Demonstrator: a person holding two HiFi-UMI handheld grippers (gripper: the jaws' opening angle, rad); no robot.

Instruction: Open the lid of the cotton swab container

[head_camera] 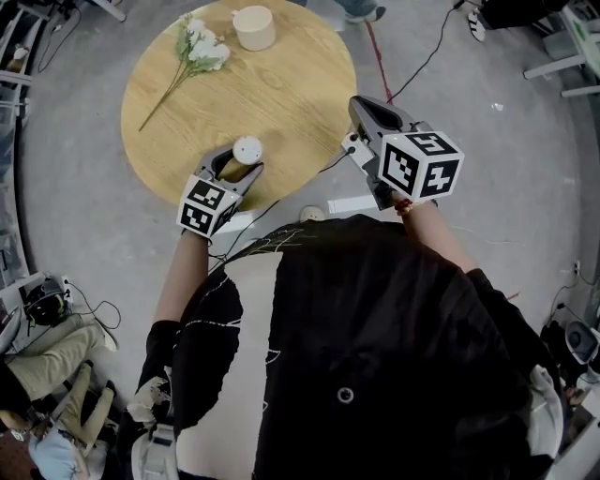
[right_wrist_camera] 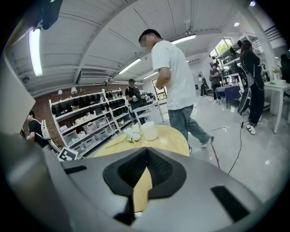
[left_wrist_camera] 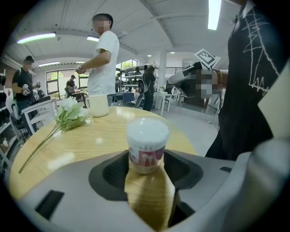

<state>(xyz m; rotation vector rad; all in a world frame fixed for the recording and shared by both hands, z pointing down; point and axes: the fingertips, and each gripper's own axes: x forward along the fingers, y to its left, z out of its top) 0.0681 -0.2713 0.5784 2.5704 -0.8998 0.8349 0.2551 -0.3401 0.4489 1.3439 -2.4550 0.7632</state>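
Observation:
The cotton swab container (head_camera: pixel 247 150) is a small round tub with a white lid and a pink label, standing upright near the front edge of the round wooden table (head_camera: pixel 281 84). My left gripper (head_camera: pixel 242 167) has its jaws on either side of the tub, low on its body. In the left gripper view the container (left_wrist_camera: pixel 147 145) fills the gap and both pads touch its sides; the lid is on. My right gripper (head_camera: pixel 361 103) hangs shut and empty above the table's right edge, away from the tub. Its jaws (right_wrist_camera: pixel 146 154) meet at the tips.
White artificial flowers (head_camera: pixel 197 47) and a beige cylindrical pot (head_camera: pixel 253 26) lie at the table's far side. A person in a white T-shirt (right_wrist_camera: pixel 174 81) walks beyond the table. A red cable (head_camera: pixel 380 66) runs over the grey floor at the right. Shelving stands farther back.

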